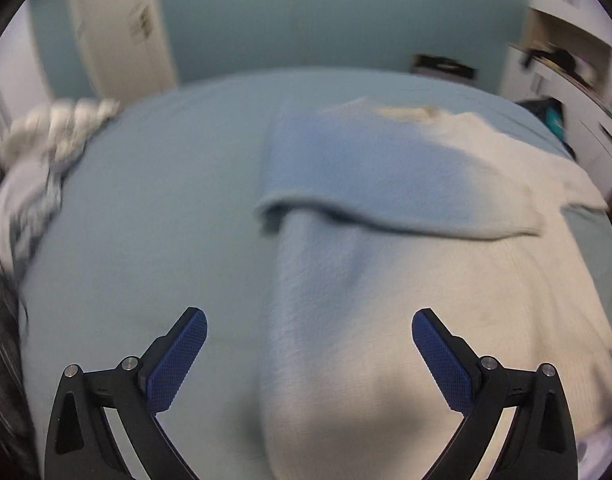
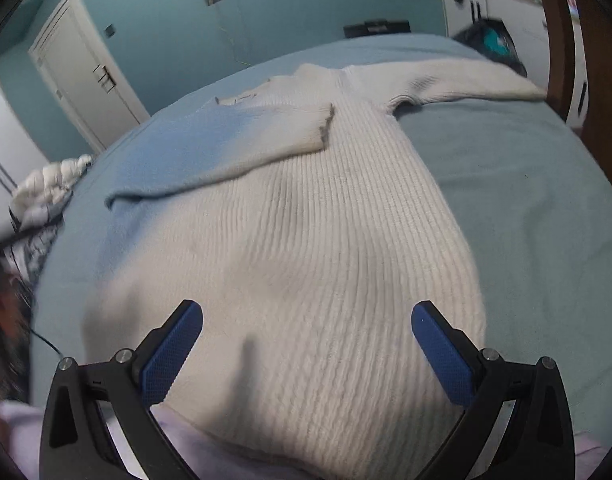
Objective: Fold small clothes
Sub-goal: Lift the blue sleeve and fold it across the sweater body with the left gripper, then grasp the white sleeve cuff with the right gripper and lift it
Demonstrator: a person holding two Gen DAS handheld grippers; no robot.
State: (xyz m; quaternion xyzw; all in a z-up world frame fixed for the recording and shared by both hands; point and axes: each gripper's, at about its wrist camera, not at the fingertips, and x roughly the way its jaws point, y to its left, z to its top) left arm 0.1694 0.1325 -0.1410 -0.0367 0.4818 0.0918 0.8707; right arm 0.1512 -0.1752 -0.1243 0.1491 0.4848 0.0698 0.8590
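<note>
A cream ribbed sweater (image 2: 306,220) lies flat on the light blue bed cover (image 2: 526,200). One sleeve (image 2: 233,140) is folded across the chest; the other sleeve (image 2: 458,80) stretches out to the far right. My right gripper (image 2: 307,320) hovers open over the sweater's lower body, nothing between its blue pads (image 2: 173,356). In the left wrist view the sweater (image 1: 386,280) fills the middle and right, the folded sleeve (image 1: 370,176) lying across it. My left gripper (image 1: 310,328) stands wide open above the sweater's left edge, holding nothing.
A heap of white and dark clothes (image 1: 37,168) lies at the bed's left edge, the heap (image 2: 45,196) also in the right wrist view. A white door (image 2: 81,68) and teal wall stand behind. A brown bedpost (image 2: 570,60) and white drawers (image 1: 586,128) are at right.
</note>
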